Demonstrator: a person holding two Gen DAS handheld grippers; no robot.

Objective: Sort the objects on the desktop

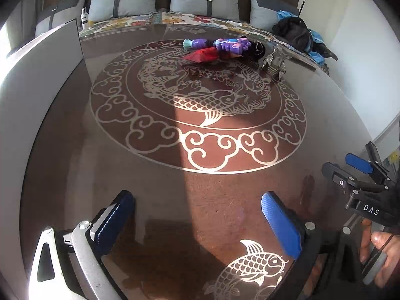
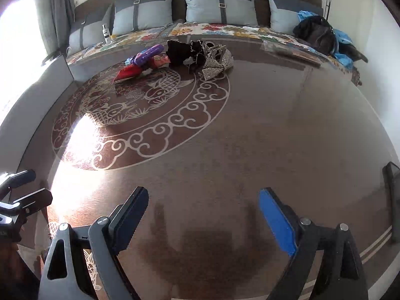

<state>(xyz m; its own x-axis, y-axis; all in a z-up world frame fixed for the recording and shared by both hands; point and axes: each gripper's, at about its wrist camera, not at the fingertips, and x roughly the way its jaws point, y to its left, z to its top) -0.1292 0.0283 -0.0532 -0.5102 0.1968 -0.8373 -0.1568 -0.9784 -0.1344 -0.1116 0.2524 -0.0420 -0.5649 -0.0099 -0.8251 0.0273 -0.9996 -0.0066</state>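
Brown glass table, patterned with pale fish and cloud scrolls, is seen from both wrist views. Left gripper is held above bare tabletop, jaws spread wide, nothing between them. Right gripper is likewise spread and empty; it is also seen at the right edge of the left view. A cluster is noted at the far side near the sofa: purple toy, red pouch, black item, sequinned bow, all touching or overlapping.
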